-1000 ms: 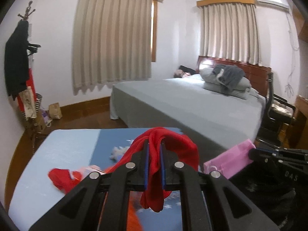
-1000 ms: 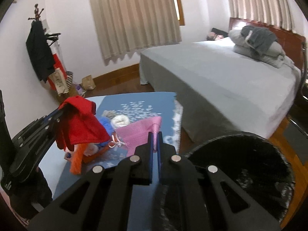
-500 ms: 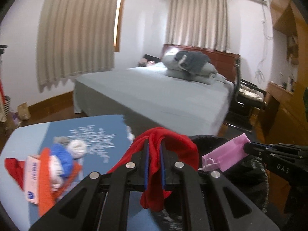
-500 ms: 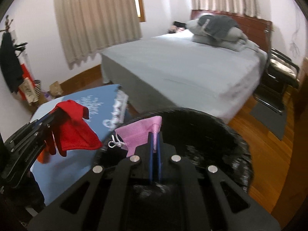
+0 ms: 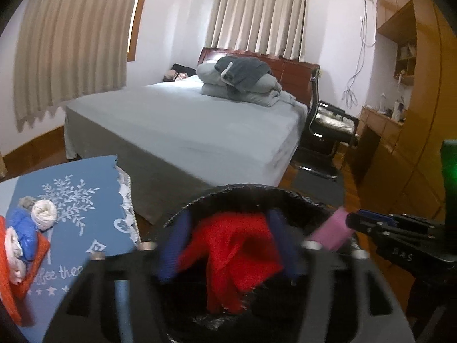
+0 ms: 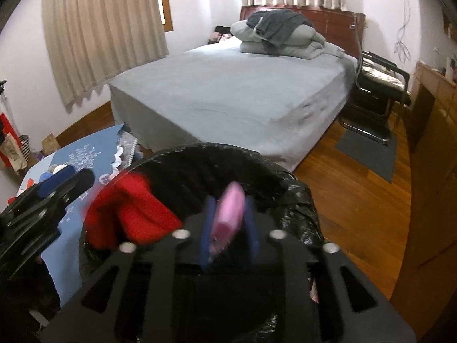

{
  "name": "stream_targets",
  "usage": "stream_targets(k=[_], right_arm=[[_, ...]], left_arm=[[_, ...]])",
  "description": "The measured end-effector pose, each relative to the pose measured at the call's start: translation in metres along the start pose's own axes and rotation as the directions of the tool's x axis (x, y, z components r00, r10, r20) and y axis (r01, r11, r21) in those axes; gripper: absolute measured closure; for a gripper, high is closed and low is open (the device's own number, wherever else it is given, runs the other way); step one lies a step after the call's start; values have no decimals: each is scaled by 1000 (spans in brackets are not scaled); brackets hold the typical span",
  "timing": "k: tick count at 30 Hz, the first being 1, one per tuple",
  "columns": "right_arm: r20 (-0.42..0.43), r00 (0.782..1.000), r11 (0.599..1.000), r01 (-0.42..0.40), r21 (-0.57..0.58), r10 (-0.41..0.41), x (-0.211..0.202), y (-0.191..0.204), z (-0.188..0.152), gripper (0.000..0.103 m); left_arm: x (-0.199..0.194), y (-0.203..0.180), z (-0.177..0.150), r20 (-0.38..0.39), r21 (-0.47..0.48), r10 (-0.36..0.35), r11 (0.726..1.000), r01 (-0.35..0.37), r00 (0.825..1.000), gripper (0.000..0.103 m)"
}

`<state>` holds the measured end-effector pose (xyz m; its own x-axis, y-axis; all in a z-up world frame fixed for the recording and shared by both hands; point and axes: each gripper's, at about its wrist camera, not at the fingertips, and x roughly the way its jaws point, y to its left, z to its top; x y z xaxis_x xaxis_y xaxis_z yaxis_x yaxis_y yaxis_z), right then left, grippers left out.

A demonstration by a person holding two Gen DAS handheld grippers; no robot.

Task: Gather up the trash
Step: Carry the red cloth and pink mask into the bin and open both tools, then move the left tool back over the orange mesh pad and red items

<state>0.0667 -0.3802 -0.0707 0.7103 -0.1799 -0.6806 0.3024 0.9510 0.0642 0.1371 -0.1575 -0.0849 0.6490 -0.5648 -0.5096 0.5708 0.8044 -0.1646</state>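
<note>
Both grippers hang over the mouth of the black-lined trash bin (image 6: 257, 165), and both have their jaws parted; the blur makes the exact gap hard to judge, but neither pinches its load. In the left wrist view the left gripper (image 5: 228, 245) has its blue pads spread wide, and the red cloth (image 5: 237, 254) sits loose between them, drooping toward 6 o'clock into the dark of the bin; it appears to be dropping free, though whether it still brushes a pad cannot be told. In the right wrist view the right gripper (image 6: 228, 228) stands with its pads released on either side of the pink bag (image 6: 228, 217), whose long axis runs from 12 to 6 o'clock, roughly along the fingers; the bag lies between the pads, not clearly gripped.

The relation that matters: each piece of trash lies directly inside the bin's rim, below and ahead of its own claw, so gravity should finish the drop; the judgement is that the release step is in hand and nearly done.

More trash waits on the blue tablecloth (image 5: 85, 208) at about 9 o'clock from the left gripper: a white wad (image 5: 44, 215), a blue crumpled bag (image 5: 24, 234) and an orange piece (image 5: 11, 291); the left gripper is the nearer one to that pile, the right well apart from it.
</note>
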Motion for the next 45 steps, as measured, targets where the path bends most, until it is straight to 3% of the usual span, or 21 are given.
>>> stream_targets(k=[2, 6, 7, 10, 14, 19, 23, 29, 32, 34, 40, 45], right_arm=[[11, 1000, 1000, 7, 5, -7, -1, -2, 0, 53], [64, 998, 1000, 9, 17, -10, -7, 1, 4, 14], [88, 996, 1000, 8, 18, -9, -10, 3, 4, 11], [124, 992, 1000, -25, 3, 25, -16, 16, 8, 7], [141, 986, 996, -87, -34, 91, -17, 46, 13, 7], [128, 974, 981, -176, -76, 185, -11, 93, 16, 7], [113, 961, 962, -238, -134, 253, -5, 137, 16, 7], [90, 940, 930, -308, -201, 330, 3, 193, 12, 7], [75, 933, 918, -327, -226, 351, 8, 214, 10, 7], [67, 931, 911, -333, -242, 359, 10, 224, 8, 7], [31, 930, 898, -343, -275, 365, 22, 247, 0, 7], [4, 930, 890, -349, -293, 366, 30, 258, -7, 7]], left_arm=[[-1, 3, -1, -6, 2, 0, 1000, 0, 1000, 35], [-13, 14, -2, 13, -7, 51, 999, -51, 999, 28], [-19, 20, -2, 26, -10, 78, 997, -78, 997, 26], [-35, 38, -3, 50, -24, 144, 989, -143, 988, 21], [-61, 72, -8, 75, -52, 265, 964, -262, 961, 19], [-97, 114, -16, 91, -90, 422, 905, -415, 902, 18], [-125, 153, -29, 80, -124, 539, 840, -528, 839, 19], [-145, 208, -54, 18, -181, 636, 761, -623, 771, 19], [-147, 228, -67, -17, -196, 656, 738, -646, 755, 20], [-147, 241, -74, -43, -205, 658, 731, -651, 752, 21], [-138, 267, -93, -99, -241, 626, 739, -629, 773, 23], [-130, 278, -99, -126, -256, 578, 766, -589, 806, 23]])
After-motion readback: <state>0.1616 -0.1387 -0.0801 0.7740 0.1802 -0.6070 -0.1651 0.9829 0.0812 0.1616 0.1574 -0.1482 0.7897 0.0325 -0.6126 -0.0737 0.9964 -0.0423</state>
